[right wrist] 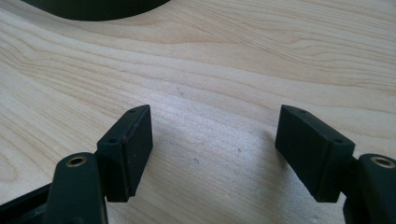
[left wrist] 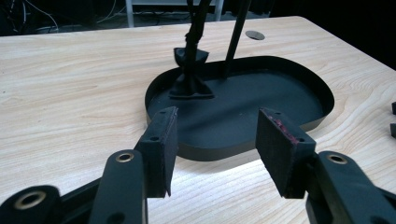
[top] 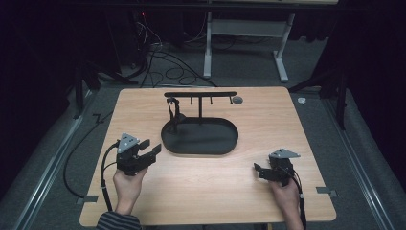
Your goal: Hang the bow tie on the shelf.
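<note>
High view: wooden table (top: 268,124) with rounded corners, standing on grey floor with cables behind it. Black oval tray (top: 218,143) sits at the table's middle; a thin post rises from its far side and carries a horizontal bar (top: 201,94) with short pegs hanging beneath. A small dark item (top: 175,116) hangs from the bar's left end down toward the tray's left part — its kind cannot be told. A round grommet (top: 237,99) lies in the tabletop just beyond the bar's right end. Left gripper (top: 152,149), held in the left hand (top: 128,183), rests near the tray's left end with its jaws spread and aimed at the tray, not touching it. Right gripper (top: 258,171), held in the right hand (top: 285,190), sits toward the right front of the table, well apart from the tray, jaws pointing left and parted. A striped sleeve (top: 117,221) shows at the bottom edge.

Left gripper view: left gripper (left wrist: 215,140) with jaws wide and nothing between them; its pads (left wrist: 278,149) frame the tray's (left wrist: 299,70) near rim. The dark item (left wrist: 191,86) rests its flared foot on the tray floor at the left, beside the post (left wrist: 236,39). The grommet (left wrist: 255,34) shows on the table (left wrist: 70,93) beyond.

Right gripper view: right gripper (right wrist: 212,140) with jaws wide and empty, above bare table (right wrist: 233,60) — the tray's (right wrist: 93,7) edge is at the upper left.
</note>
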